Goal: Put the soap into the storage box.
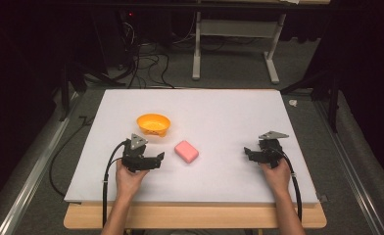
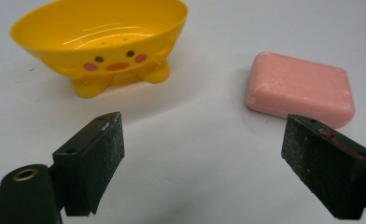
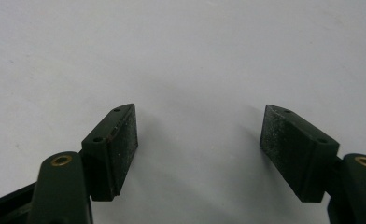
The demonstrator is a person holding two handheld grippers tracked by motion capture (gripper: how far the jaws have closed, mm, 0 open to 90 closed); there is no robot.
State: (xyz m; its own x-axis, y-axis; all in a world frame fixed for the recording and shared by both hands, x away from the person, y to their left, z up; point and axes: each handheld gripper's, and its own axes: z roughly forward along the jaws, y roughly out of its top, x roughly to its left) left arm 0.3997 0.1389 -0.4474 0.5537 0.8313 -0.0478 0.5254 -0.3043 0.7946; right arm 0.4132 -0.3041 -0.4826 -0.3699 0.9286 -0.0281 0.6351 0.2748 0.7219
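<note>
A pink bar of soap (image 1: 186,151) lies flat on the white table top (image 1: 219,112), near its middle. Behind it and to the left stands a yellow soap dish (image 1: 154,124) with a chick face, upright and hollow. My left gripper (image 1: 159,157) is open, low over the table, just left of the soap. In the left gripper view the dish (image 2: 102,42) stands ahead at the left and the soap (image 2: 300,88) ahead at the right, just beyond the right jaw. My right gripper (image 1: 247,153) is open over bare table, well to the right of the soap, with nothing between its jaws (image 3: 200,144).
The white top rests on a wooden table (image 1: 195,215) whose front edge shows below the person's hands. Dark floor with cables (image 1: 146,63) and a white desk frame (image 1: 236,44) lies beyond the far edge. Metal rails run along both sides.
</note>
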